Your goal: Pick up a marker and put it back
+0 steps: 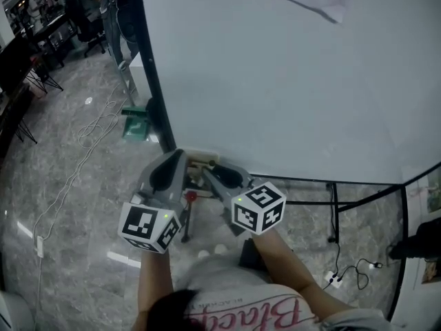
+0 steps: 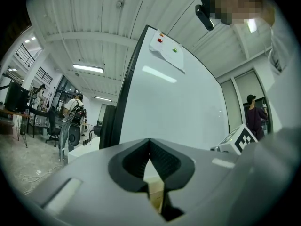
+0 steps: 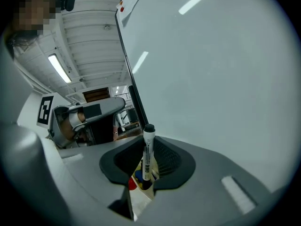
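In the right gripper view a white marker (image 3: pixel 148 152) with a black cap stands upright between the jaws, and my right gripper (image 3: pixel 146 147) is shut on its barrel. Red and blue marker ends (image 3: pixel 134 181) show just below it, over a beige holder (image 3: pixel 141 200). My left gripper (image 2: pixel 150 144) is shut, its tips touching with nothing between them, above the same beige holder (image 2: pixel 155 188). From the head view both grippers, left (image 1: pixel 177 159) and right (image 1: pixel 206 174), meet at the lower left corner of the whiteboard (image 1: pixel 275 81).
The whiteboard's black frame (image 1: pixel 153 81) and stand legs (image 1: pixel 334 212) run beside my hands. A cable (image 1: pixel 76 164), a green object (image 1: pixel 136 123) and a power strip (image 1: pixel 334 278) lie on the tiled floor. A paper sheet (image 2: pixel 167 48) hangs high on the board.
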The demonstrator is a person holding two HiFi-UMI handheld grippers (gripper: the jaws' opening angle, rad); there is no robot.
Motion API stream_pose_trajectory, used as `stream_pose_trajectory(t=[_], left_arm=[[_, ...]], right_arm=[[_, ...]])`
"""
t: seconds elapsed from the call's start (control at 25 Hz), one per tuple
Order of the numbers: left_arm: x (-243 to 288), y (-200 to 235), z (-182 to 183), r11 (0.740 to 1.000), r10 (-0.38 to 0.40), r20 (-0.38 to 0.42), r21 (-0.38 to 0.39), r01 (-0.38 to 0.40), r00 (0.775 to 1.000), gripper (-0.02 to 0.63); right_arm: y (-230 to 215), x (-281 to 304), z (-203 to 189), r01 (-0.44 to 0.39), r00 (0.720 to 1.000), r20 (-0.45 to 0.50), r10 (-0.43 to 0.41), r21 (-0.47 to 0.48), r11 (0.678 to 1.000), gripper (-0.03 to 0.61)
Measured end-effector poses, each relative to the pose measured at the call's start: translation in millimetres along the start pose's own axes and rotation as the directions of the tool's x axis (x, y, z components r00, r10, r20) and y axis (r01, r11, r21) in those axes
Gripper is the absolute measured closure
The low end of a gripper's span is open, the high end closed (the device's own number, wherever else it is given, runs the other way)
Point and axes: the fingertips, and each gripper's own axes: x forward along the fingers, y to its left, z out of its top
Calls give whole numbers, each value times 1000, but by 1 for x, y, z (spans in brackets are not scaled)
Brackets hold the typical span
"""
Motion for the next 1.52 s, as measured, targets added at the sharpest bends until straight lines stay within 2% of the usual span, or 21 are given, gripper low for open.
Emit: stream_pose_trajectory(t=[0.36,0.48,0.68,0.88,1.0,1.52], left_arm=[[2,-4,-4,1000,-8,-9,1,8,1000,615],[1,-5,-3,1000,-10,-10,6,11,1000,615],[-3,-4,2,1000,-2,-4,12,2,1000,615],[-5,-1,7,1000,3,9,16,-3,1000,615],[-6,-2,11,1000,2,22,17,-3,1000,615],[-7,-16,18,999,-16,47,29,14,999,615]], right_arm=[[-24,-8,-5,112,992,-43,-115,-83,990,461],[-24,-16,8,107,994,15,-106,-72,992,398],[-18,-42,54,128,985,131,-111,-128,984,393],[-7,-68,91,156,969,219,-113,-189,969,472],[-2,-80,100,197,955,263,-136,-223,955,576],[8,-88,87,194,965,226,-132,-281,940,578]])
